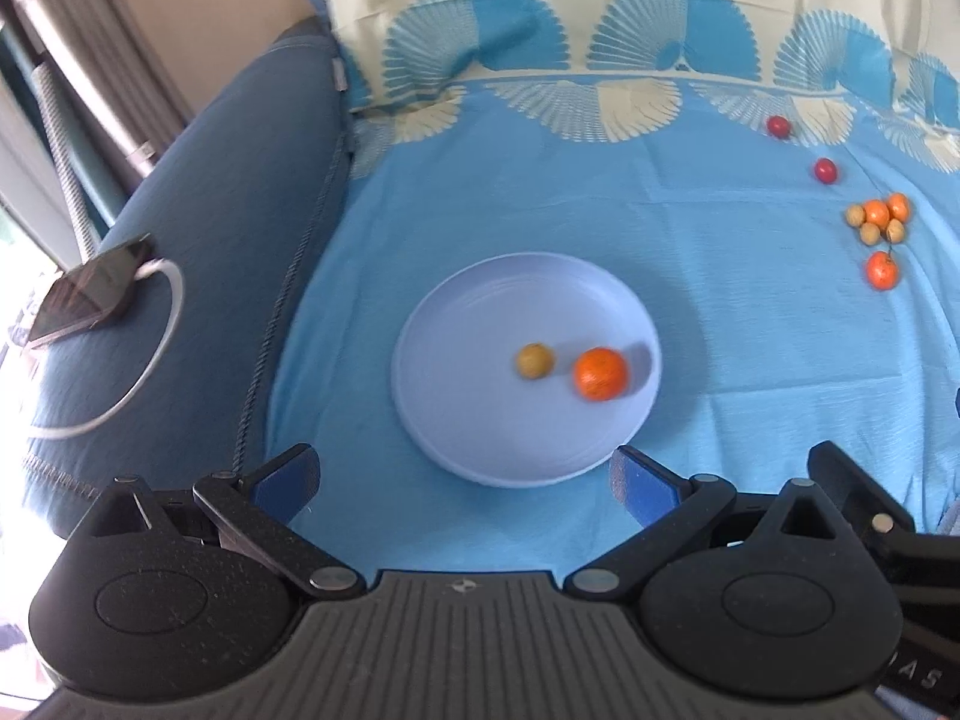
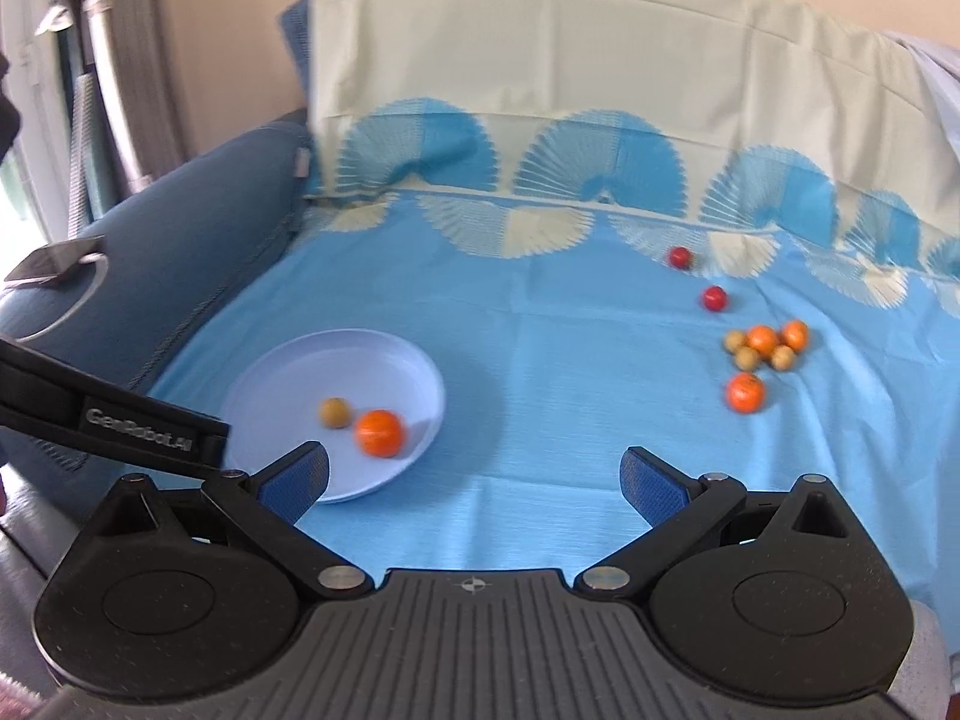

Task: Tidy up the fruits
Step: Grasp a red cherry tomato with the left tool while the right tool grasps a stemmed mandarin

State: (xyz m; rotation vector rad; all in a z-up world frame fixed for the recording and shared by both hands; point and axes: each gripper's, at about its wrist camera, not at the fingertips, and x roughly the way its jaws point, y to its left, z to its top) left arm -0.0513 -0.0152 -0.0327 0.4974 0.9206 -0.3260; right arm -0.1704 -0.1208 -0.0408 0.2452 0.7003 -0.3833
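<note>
Blue bedsheet (image 2: 540, 360) with fan-shaped patterns covers the bed that carries everything, with a dark blue cushion (image 1: 198, 228) along its left side. Nearest the lens, the right gripper (image 2: 474, 477) hangs low over the sheet with its jaws spread wide and nothing between them; the left gripper (image 1: 462, 480) is likewise spread and empty, just short of the lilac plate (image 1: 456, 312). On that plate lie an orange fruit (image 1: 600, 373) and a small brownish-yellow fruit (image 1: 534, 361), close but apart. Well to the right sits a cluster of loose fruits (image 2: 765, 347), orange and yellowish ones touching, one more orange (image 2: 745, 393) just in front, and two small red fruits (image 2: 714, 298) farther back.

Judging by this layout, the next pick belongs to the right gripper: take the lone orange first, closing gently around its middle so it does not roll or disturb the cluster.

Only the left view shows a phone (image 1: 90, 294) with a white cable on the cushion clearly; only the right view shows the pale pillow (image 2: 570, 60) in full.
</note>
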